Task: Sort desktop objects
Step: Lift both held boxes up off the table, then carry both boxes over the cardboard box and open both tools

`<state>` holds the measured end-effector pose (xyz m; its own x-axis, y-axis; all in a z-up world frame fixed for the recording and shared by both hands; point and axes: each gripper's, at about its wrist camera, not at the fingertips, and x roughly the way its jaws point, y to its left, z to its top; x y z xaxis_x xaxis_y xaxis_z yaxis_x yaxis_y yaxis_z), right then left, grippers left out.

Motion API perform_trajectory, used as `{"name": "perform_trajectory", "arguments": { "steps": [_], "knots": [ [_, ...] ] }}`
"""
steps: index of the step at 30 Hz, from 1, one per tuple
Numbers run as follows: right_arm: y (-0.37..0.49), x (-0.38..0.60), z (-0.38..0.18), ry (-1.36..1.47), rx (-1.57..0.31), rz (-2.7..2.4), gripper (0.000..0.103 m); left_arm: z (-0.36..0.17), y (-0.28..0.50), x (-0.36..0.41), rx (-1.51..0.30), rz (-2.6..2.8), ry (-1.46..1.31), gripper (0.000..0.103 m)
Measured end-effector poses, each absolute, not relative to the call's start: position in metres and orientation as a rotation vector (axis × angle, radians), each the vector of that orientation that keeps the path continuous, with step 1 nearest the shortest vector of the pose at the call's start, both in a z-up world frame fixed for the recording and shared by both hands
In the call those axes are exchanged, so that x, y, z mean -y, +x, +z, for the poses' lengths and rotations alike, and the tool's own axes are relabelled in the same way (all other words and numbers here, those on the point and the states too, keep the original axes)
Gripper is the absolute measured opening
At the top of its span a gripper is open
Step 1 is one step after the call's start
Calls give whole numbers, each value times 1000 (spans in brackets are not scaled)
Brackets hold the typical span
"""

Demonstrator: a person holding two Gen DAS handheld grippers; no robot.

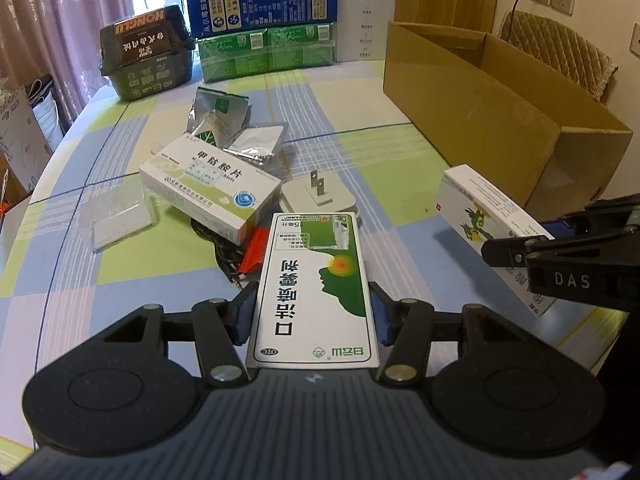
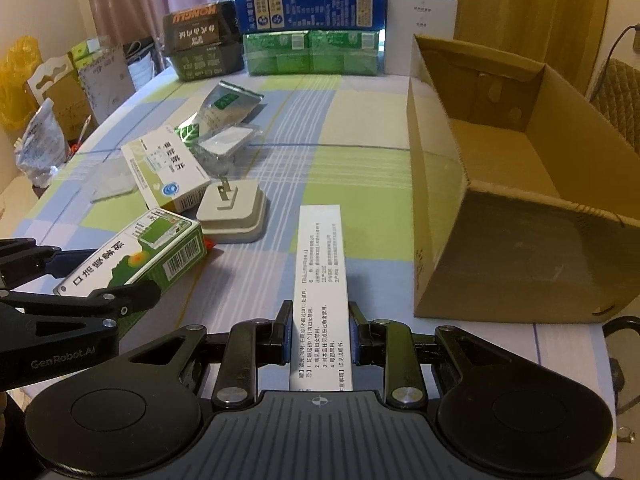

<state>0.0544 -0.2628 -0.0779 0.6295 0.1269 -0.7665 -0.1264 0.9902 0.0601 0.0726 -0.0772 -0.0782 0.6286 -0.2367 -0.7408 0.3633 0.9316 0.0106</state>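
Left gripper [image 1: 312,312] jaws pinch a green-and-white medicine box [image 1: 314,280] by its 2 long sides, held above the table; face shows a green head silhouette with an orange spot, large Chinese print reading upside down, and an "OTC" oval near the palm end. In the right wrist view the same box [image 2: 132,256] shows a barcode on its end flap, and "GenRobot.AI" is printed on the left gripper's body.

Right gripper [image 2: 319,334] jaws clamp a narrow white box [image 2: 320,280] by its sides, the side panel of small Chinese text facing the camera. In the left wrist view this box [image 1: 492,216] shows a green bird graphic and a small red mark; the right gripper [image 1: 516,254] there carries "DAS" lettering.

Open cardboard carton [image 2: 520,208] stands on the checked tablecloth [image 2: 360,168], just right of the white box, apparently empty inside.

On the table left of centre: a white tablet box [image 1: 208,188] with green Chinese print and a blue round logo, lying tilted on a black cable; a white plug adapter [image 1: 320,196] with 2 prongs up; silver foil pouches [image 1: 220,116]; a clear plastic piece [image 1: 116,220].

At the far edge: a dark "HONGLU" tub [image 1: 144,52], with stacked blue [image 1: 260,8] and green cartons [image 1: 268,52].
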Motion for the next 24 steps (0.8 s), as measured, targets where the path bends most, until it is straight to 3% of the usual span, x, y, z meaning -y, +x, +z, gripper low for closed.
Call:
{"name": "perform_trajectory", "arguments": {
  "steps": [14, 24],
  "knots": [
    [54, 324, 25, 23, -624, 48, 23, 3, 85, 141, -670, -459, 173, 51],
    [95, 420, 22, 44, -658, -95, 23, 6, 101, 257, -614, -622, 197, 51]
  ]
}}
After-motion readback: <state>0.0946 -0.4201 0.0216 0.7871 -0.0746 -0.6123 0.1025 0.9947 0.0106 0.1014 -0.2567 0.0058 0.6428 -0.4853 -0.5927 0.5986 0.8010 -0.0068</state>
